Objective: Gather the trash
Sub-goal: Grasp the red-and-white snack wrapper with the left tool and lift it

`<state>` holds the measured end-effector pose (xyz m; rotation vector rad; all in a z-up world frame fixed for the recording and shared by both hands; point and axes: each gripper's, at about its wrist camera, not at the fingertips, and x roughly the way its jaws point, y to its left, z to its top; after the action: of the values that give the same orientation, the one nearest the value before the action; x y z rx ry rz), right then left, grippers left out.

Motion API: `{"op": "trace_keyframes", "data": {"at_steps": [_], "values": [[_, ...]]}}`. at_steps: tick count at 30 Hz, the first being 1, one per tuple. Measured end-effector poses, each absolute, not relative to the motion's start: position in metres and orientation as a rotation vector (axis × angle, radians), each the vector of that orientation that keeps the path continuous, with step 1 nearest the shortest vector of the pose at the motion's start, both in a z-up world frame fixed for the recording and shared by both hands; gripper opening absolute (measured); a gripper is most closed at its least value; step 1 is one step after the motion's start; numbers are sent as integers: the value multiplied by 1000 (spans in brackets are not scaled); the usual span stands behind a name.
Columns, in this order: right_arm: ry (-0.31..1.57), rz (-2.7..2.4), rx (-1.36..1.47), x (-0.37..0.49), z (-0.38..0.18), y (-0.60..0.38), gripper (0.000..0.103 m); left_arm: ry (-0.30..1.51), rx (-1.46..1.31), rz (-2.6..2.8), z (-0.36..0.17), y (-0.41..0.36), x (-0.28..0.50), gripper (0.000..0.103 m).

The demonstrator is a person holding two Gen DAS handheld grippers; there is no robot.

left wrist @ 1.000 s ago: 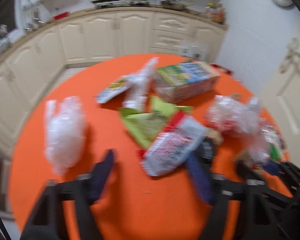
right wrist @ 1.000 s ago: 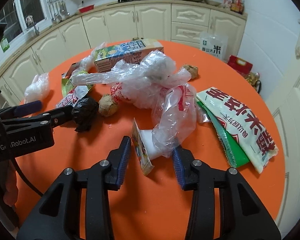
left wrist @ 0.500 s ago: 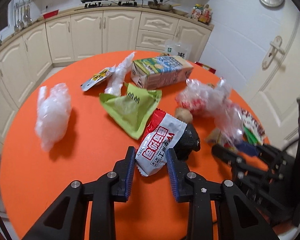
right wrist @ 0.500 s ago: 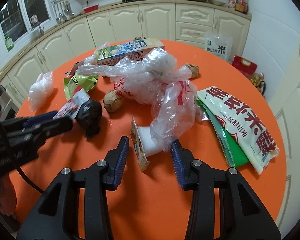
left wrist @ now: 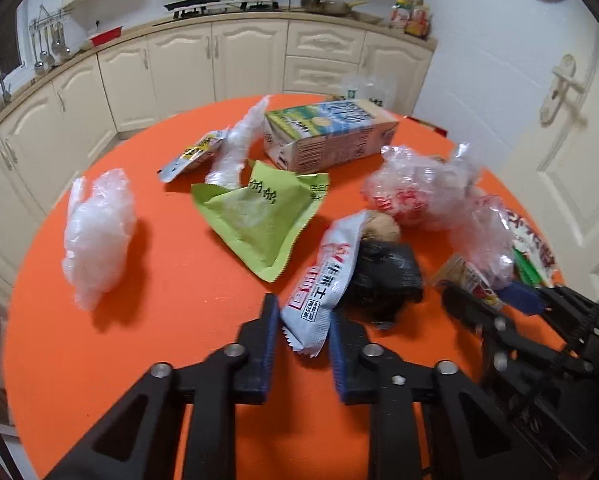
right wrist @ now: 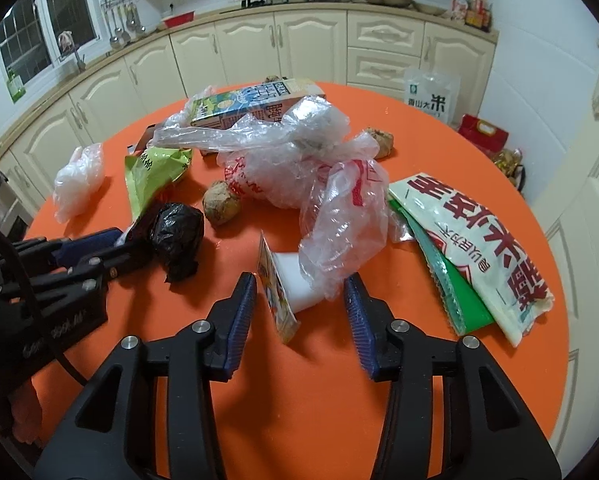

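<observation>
I have both grippers down over the orange table [right wrist: 339, 420], and by my reading the collecting has barely begun: nothing looks gathered and I see no bin or bag to drop things into.

My left gripper [left wrist: 304, 332] has just been closing, and the near end of the white snack wrapper [left wrist: 323, 280] sits between its jaws; whether the pads press it yet I cannot tell. My right gripper [right wrist: 299, 308] has also been closing, around the small white cup [right wrist: 297, 280] with its peeled lid and a tail of the clear plastic bag [right wrist: 331, 216]; the jaws stand just clear of both.

Everything else is left. Just right of the wrapper lies a black crumpled bag [left wrist: 383, 280], with a brown lump [right wrist: 221, 202] beyond. Farther off are the green packet [left wrist: 259, 208] and milk carton [left wrist: 327, 136], far left a white plastic wad [left wrist: 97, 228], and right the rice bag [right wrist: 475, 240].
</observation>
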<state>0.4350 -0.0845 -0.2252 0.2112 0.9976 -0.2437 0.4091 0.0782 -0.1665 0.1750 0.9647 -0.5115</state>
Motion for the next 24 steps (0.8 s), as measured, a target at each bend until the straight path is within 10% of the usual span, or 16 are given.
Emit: {"op": "trace_keyframes", "data": {"at_steps": [24], "values": [[917, -210, 284, 361, -179, -85, 21, 853, 141, -480, -137, 85, 335, 17]]}}
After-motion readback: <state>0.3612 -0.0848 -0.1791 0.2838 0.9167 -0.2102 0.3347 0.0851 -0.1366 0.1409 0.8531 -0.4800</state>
